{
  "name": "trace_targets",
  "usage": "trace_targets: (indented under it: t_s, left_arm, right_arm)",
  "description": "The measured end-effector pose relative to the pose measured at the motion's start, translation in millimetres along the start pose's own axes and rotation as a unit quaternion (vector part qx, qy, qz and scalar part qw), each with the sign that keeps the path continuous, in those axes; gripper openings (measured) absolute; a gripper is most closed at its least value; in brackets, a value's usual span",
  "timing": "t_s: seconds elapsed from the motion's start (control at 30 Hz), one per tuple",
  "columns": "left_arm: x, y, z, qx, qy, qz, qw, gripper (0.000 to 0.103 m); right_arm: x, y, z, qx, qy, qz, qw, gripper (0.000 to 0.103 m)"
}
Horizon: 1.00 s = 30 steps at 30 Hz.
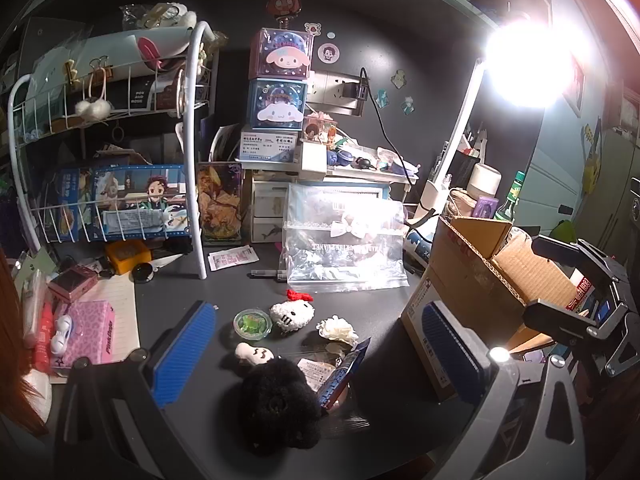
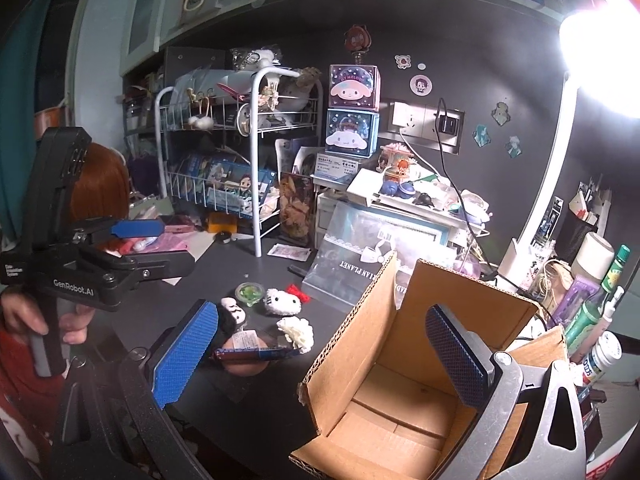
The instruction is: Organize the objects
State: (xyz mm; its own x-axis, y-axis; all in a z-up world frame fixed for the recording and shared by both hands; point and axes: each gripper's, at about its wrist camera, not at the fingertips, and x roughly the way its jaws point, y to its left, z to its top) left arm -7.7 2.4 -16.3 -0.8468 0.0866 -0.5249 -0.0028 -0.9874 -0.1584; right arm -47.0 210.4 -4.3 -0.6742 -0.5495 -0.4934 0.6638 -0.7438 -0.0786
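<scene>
Over desk, left gripper (image 1: 320,344) spread, right gripper (image 2: 320,356) probably above box (image 2: 360,340)

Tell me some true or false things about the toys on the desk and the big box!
1. The cardboard box is full of toys. False: it looks empty inside.
2. The white kitty plush has a red bow. True.
3. The left gripper is squeezing the black fluffy plush. False: its jaws are wide open, the plush lying between them.
4. The little round green case sits beside the kitty plush. True.
5. The right gripper is open, holding nothing. True.
</scene>
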Motion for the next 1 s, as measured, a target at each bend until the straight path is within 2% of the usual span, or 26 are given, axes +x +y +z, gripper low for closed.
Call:
trace_targets:
  t_s: [0.17,0.5,0.77,1.0]
  left_arm:
    - [-0.6,0.3,-0.1,-0.001,0.000,-0.003,1.0000,0.102]
    - [-1.4,0.4,0.6,0.000,0.001,-0.006,1.0000,0.102]
    - [-3.2,1.3,0.1,-0.005,-0.002,-0.027,0.9996,0.102]
    - [-1.3,23.5,-2.3,-0.008,-0.008,-0.048,0.9988,0.102]
  right_arm:
    - [-2.6,4.8,-2.2,-0.013,-0.009,-0.011,1.000,0.103]
    - [-6.1,13.5,-5.8,-0.035,0.001,0.000,0.999,0.103]
    - [-6.1,21.6,-10.2,-0.037,0.006,0.003,0.999,0.103]
    - [-3.0,42.8,-7.0,-0.055,-0.004,0.012,0.998,0.103]
